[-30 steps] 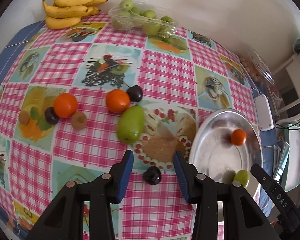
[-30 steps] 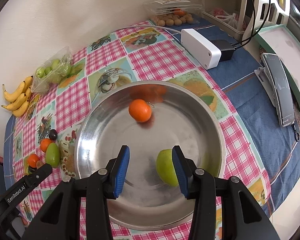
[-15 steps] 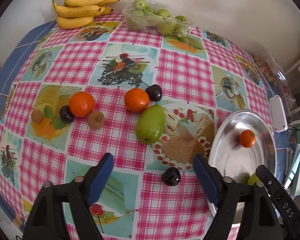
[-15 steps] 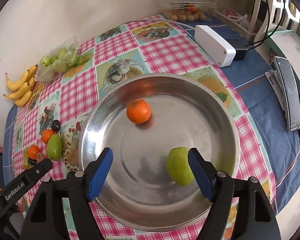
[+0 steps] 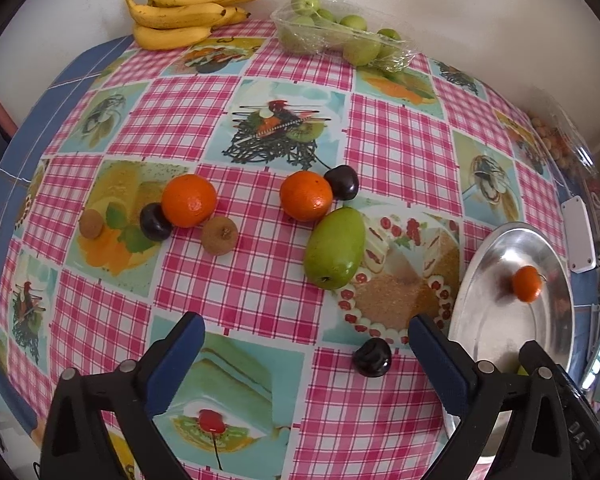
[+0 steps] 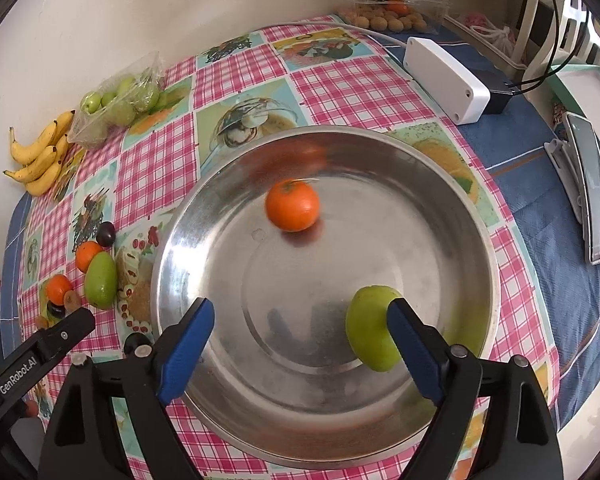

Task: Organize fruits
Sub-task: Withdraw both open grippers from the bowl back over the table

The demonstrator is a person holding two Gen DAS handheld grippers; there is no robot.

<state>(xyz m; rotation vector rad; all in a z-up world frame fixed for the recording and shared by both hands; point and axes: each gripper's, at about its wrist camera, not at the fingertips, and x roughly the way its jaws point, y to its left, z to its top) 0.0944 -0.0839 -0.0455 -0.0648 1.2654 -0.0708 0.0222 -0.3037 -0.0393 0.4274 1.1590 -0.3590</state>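
Note:
My left gripper (image 5: pixel 304 332) hangs over the checked tablecloth, its jaws opening wide with nothing between them. Just ahead lies a dark plum (image 5: pixel 373 357); farther off are a green mango (image 5: pixel 335 254), two oranges (image 5: pixel 306 196) (image 5: pixel 188 200), two more plums and two brown fruits. My right gripper (image 6: pixel 300 316) hovers over the steel bowl (image 6: pixel 300 360), jaws opening. A green fruit (image 6: pixel 370 332) lies in the bowl, partly behind the right finger, not pinched. An orange (image 6: pixel 292 205) sits farther back in the bowl.
Bananas (image 5: pixel 184 12) and a plastic bag of green fruits (image 5: pixel 340 36) lie against the far wall. A white box (image 6: pixel 446 80) with a cable, a phone (image 6: pixel 592 188) and a clear tub of small fruits (image 6: pixel 388 12) sit right of the bowl.
Both grippers' jaws have spread from narrow to wide. The left wrist view has tipped up a little, showing more of the table. The green fruit and orange stay in the bowl.

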